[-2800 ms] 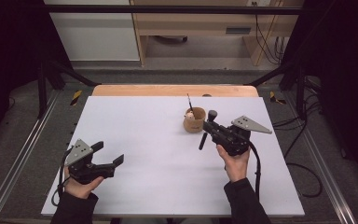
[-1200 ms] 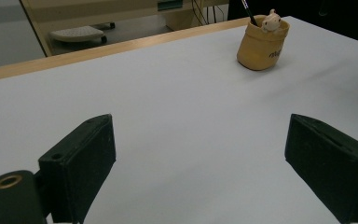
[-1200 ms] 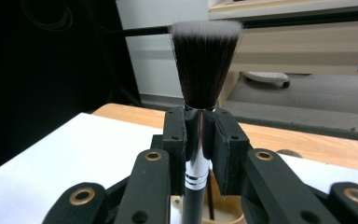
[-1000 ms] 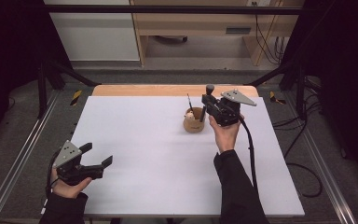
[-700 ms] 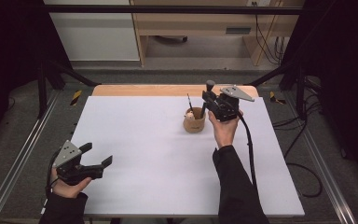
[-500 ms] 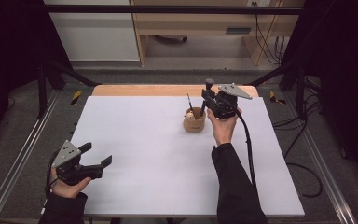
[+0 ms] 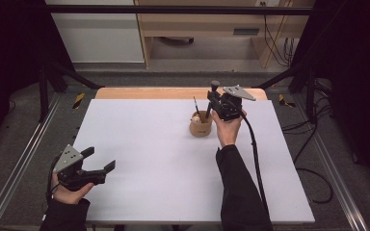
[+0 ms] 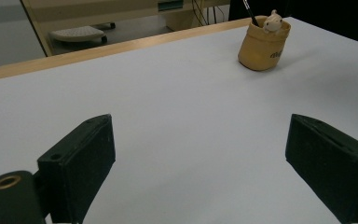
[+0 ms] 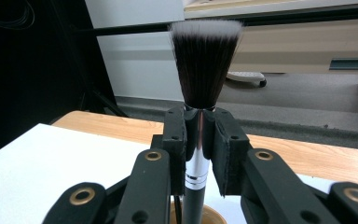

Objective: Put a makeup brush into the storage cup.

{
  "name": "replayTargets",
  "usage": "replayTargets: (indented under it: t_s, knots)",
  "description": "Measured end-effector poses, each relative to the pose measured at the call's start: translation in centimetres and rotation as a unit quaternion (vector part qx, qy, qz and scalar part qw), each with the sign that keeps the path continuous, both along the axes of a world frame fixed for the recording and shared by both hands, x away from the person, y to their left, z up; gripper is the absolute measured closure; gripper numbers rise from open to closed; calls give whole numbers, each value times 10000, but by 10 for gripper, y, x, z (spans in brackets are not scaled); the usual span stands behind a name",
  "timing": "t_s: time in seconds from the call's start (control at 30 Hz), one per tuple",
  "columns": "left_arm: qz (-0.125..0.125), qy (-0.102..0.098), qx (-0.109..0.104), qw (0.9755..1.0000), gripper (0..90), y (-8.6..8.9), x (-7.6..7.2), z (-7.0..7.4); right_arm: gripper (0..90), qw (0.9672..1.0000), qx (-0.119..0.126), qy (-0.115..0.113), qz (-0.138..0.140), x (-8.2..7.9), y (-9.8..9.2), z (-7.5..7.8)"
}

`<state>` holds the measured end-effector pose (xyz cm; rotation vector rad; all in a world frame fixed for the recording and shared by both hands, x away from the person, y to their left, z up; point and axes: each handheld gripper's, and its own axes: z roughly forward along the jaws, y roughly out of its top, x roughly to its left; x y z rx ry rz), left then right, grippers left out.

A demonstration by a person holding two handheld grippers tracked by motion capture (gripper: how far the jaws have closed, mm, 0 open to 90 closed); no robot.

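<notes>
brush (image 9: 205, 70), bristles up, upright, clamped at its silver collar by right gripper (image 9: 198, 140), directly over cup (image 7: 200, 125) at far right of white table (image 7: 164, 159). thin dark stick (image 7: 196, 107) standing in cup. left gripper (image 8: 200, 154) at near left edge, jaws wide apart, holding nothing.

The right gripper (image 7: 215, 98) has carried the brush (image 9: 205, 65) from the near side of the cup (image 7: 200, 124) to just above it, handle down at the mouth. The left gripper (image 7: 96, 161) has slid back toward the counter's (image 7: 149, 144) near-left corner.
</notes>
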<state>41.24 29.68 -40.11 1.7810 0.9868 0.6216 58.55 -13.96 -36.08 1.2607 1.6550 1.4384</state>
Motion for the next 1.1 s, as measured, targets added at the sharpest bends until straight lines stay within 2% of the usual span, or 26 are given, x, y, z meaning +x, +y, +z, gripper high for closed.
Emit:
replayTargets:
  t_s: [0.5, 0.97, 1.1]
  knots:
    - [-47, -28, 15, 10000, 73, 1, 0, 0, 772, 9999, 40, 140, -36, 10, 2, -10]
    - [-208, -85, -6, 9997, 72, 1, -1, 0, 772, 9996, -85, 264, -35, 16, 7, -21]
    - [-250, -88, 46, 9996, 72, 1, -1, 0, 771, 9995, -129, 305, -11, 17, 9, -24]
